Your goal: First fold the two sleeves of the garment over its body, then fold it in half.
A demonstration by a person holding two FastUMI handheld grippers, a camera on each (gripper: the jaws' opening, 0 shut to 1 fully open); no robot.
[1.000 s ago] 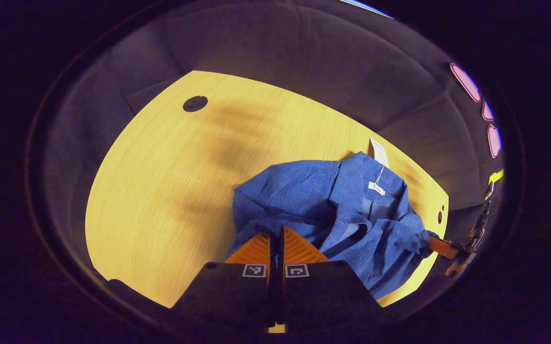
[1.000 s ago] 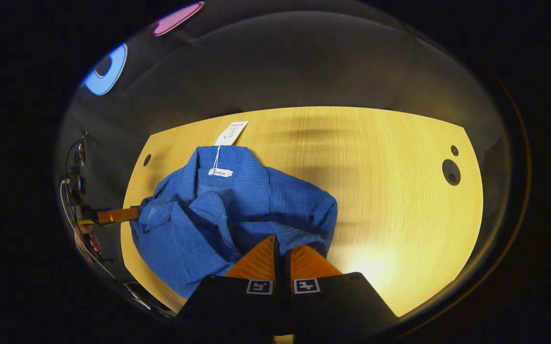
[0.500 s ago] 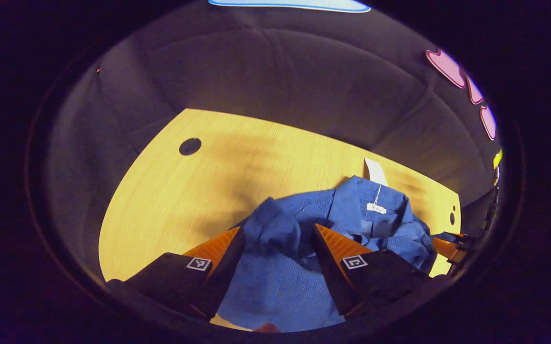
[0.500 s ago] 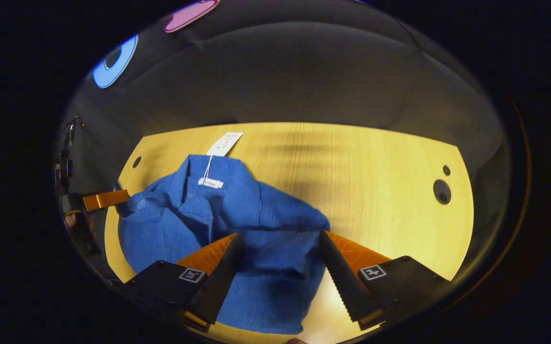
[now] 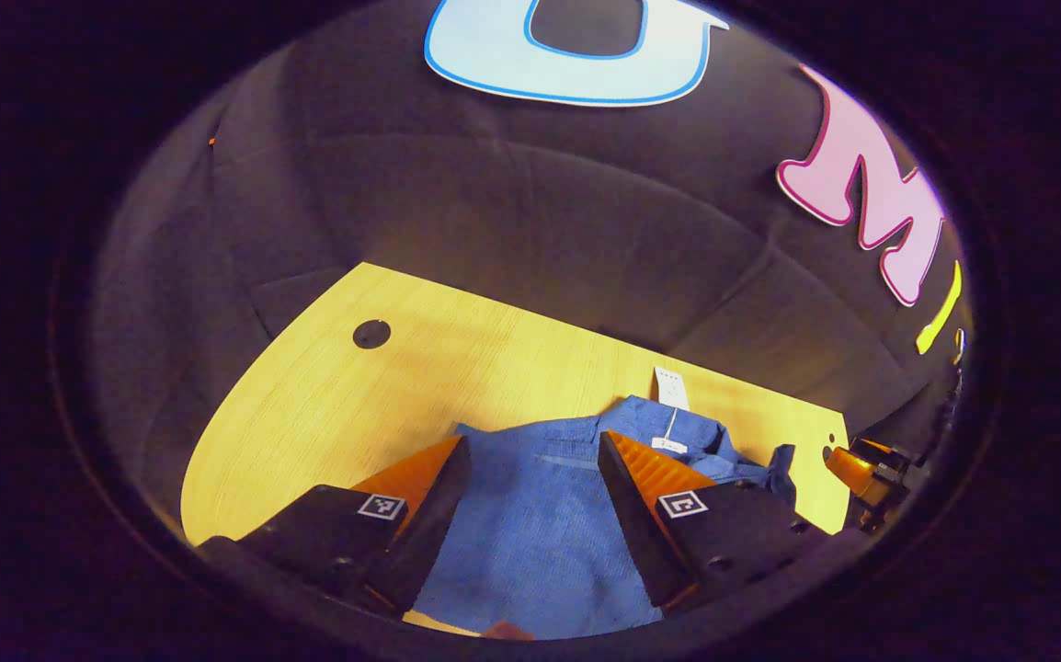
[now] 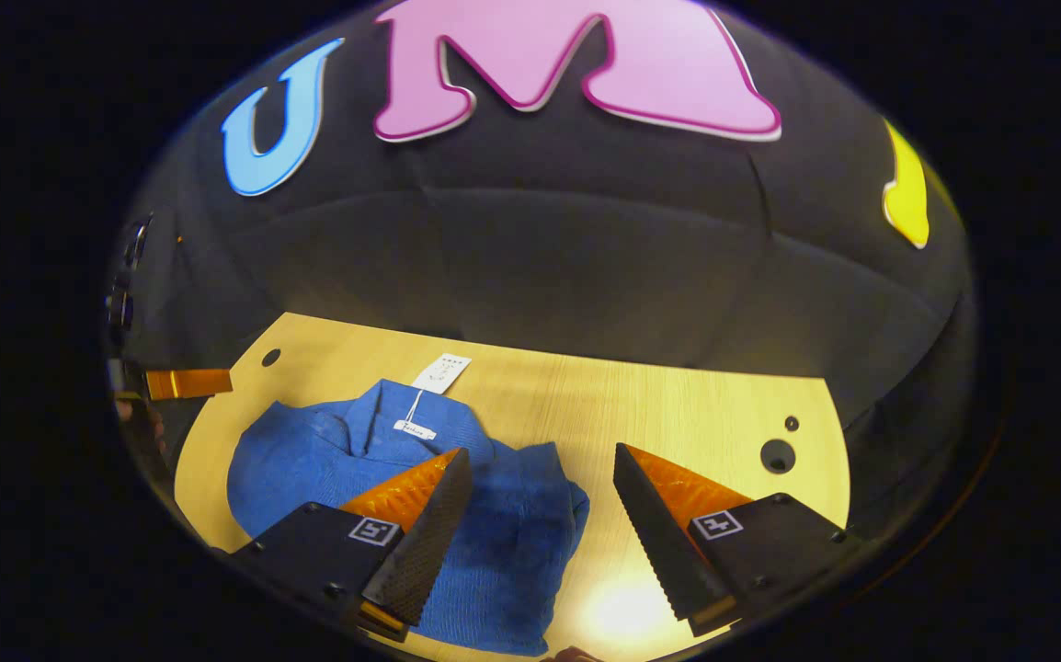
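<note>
A blue garment is seen lying bunched on the light wooden desk, toward the desk's near edge. In the left gripper view, the left gripper is held above the cloth with its jaws spread wide and nothing gripped between them; blue fabric shows in the gap. A white neck label is found at about 1 o'clock from that gap, and a white hang tag lies on the bare wood just beyond the collar. A dark round hole is set in the desk at about 10 o'clock.

In the right gripper view, the right gripper is likewise held wide open and empty. The garment is placed at 9 o'clock from the gap, its folded edge reaching between the jaws, with the hang tag at 11 o'clock. The other gripper's finger is seen far off at 9 o'clock, apart from the cloth.
</note>
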